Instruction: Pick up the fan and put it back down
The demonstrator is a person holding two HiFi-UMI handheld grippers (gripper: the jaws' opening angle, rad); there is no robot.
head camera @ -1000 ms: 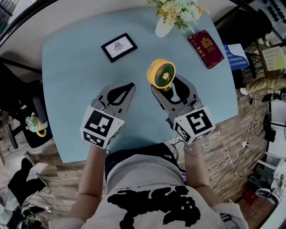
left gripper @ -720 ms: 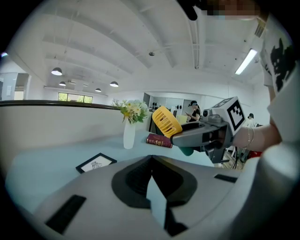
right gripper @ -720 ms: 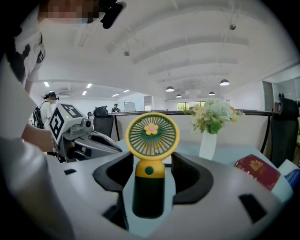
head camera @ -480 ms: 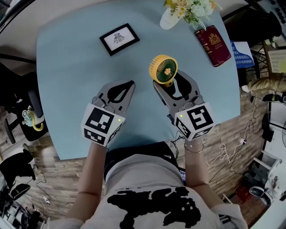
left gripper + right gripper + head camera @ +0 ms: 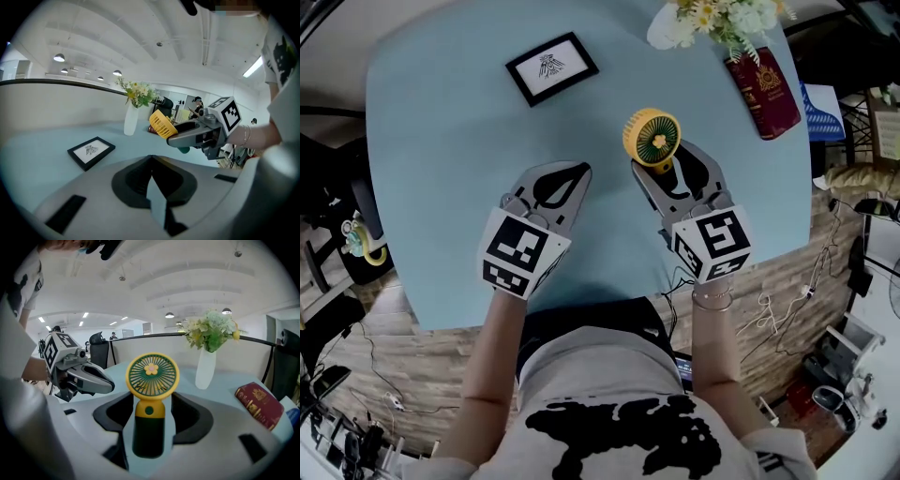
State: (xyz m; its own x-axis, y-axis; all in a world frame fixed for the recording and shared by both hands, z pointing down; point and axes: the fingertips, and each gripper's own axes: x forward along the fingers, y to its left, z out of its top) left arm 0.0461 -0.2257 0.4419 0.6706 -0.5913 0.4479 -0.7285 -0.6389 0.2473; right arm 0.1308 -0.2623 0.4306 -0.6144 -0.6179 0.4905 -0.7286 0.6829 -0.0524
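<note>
A small fan point(image 5: 652, 139) with a yellow round head and a dark green handle point(image 5: 149, 427) stands upright between the jaws of my right gripper point(image 5: 664, 165), which is shut on the handle. Its grille faces the right gripper view point(image 5: 152, 376). Whether its base touches the light blue table point(image 5: 450, 169) I cannot tell. My left gripper point(image 5: 579, 172) hovers to the left of the fan, apart from it, with its jaws closed together and nothing in them point(image 5: 151, 160). In the left gripper view the fan point(image 5: 162, 124) and the right gripper point(image 5: 172, 139) show at the right.
A black-framed picture point(image 5: 551, 67) lies at the table's far left. A white vase with flowers point(image 5: 670, 33) and a red book point(image 5: 764, 89) are at the far right. The table's near edge runs just before the person's body; cables lie on the wooden floor.
Both grippers have sunk toward the table, the right one carrying the fan down with it. The jaws of both look unchanged.
</note>
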